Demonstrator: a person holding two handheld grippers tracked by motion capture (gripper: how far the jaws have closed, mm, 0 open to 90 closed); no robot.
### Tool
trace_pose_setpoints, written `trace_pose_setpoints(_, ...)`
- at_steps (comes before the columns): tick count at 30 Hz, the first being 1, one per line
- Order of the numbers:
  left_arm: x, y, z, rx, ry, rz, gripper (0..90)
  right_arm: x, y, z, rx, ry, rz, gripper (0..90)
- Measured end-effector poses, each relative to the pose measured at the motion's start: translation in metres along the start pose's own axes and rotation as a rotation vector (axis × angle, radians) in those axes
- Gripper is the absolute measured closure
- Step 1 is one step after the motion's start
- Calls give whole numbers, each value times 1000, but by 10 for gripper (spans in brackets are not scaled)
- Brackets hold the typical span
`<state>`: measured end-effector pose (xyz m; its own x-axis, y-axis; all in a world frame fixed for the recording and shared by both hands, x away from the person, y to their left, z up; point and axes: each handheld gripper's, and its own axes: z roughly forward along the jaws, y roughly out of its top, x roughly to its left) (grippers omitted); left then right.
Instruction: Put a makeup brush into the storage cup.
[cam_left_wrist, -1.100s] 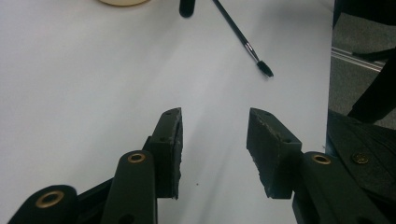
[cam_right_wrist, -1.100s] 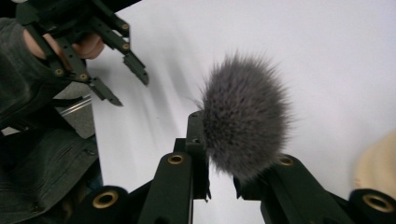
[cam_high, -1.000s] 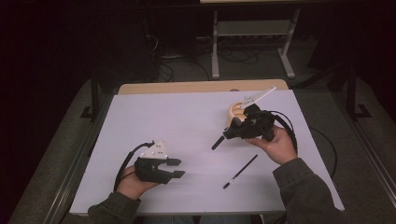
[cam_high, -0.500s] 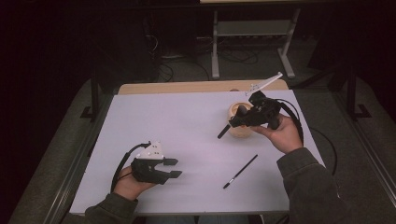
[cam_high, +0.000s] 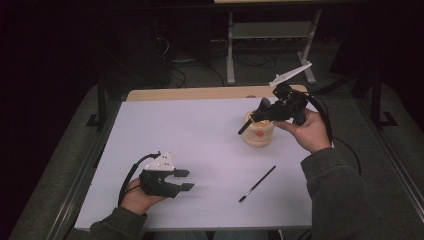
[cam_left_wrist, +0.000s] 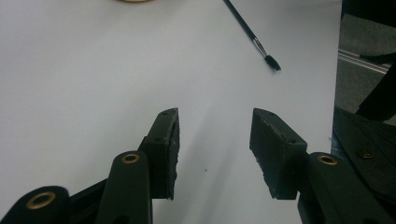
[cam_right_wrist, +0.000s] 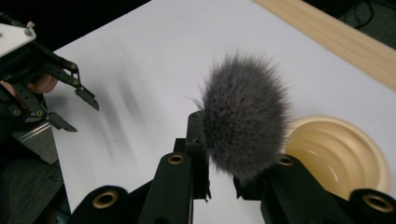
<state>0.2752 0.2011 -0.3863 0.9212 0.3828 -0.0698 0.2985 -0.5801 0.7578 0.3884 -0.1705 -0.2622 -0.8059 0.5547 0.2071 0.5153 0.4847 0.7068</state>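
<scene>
Right tongs: my right gripper (cam_high: 246, 127) is clamped on a fluffy brush (cam_right_wrist: 245, 135), held up off the table, just above the cup and a bit toward my side of it.
Brush: grey bristly head, puffing out right in front of the jaws in the right gripper view; the dark handle end pokes out down-left in the high view, hanging in front of the cup's left side.
Left tongs: my left gripper (cam_high: 183, 180) sits low over the near-left part of the sheet, jaws apart with nothing between them, and they've just been easing a little wider. In the left gripper view it's bare white sheet between the pads (cam_left_wrist: 167, 154).
Cup: a cream-coloured cup (cam_high: 258, 136) stands upright on the sheet toward the far right, just under my right hand (cam_high: 307, 131). From the right gripper view I'm looking down past the bristles at its open mouth (cam_right_wrist: 338, 154); can't tell what's inside.
Thin brush: a skinny black paintbrush (cam_high: 257, 184) lies flat on the sheet, on my side of the cup and between my two hands, apart from both. Bristle end points toward me.
Surface: white sheet (cam_high: 190, 130) over a table, with a strip of wooden edge (cam_high: 200, 93) showing at the far side.
</scene>
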Motion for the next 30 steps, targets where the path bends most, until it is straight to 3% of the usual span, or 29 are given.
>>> trace_pose_setpoints(4,1,0,-3,-5,6,-1,525,-4,6,-6,-2,-25,23,772)
trace_pose_setpoints(5,1,0,-4,-5,7,1,525,-7,6,-8,-6,-33,3,772)
trace_pose_setpoints(17,2,0,-5,-5,-2,10,516,-23,20,-20,-23,-113,75,772)
trace_pose_setpoints(30,3,0,-6,-15,-6,5,498,-45,21,-21,-19,-179,142,772)
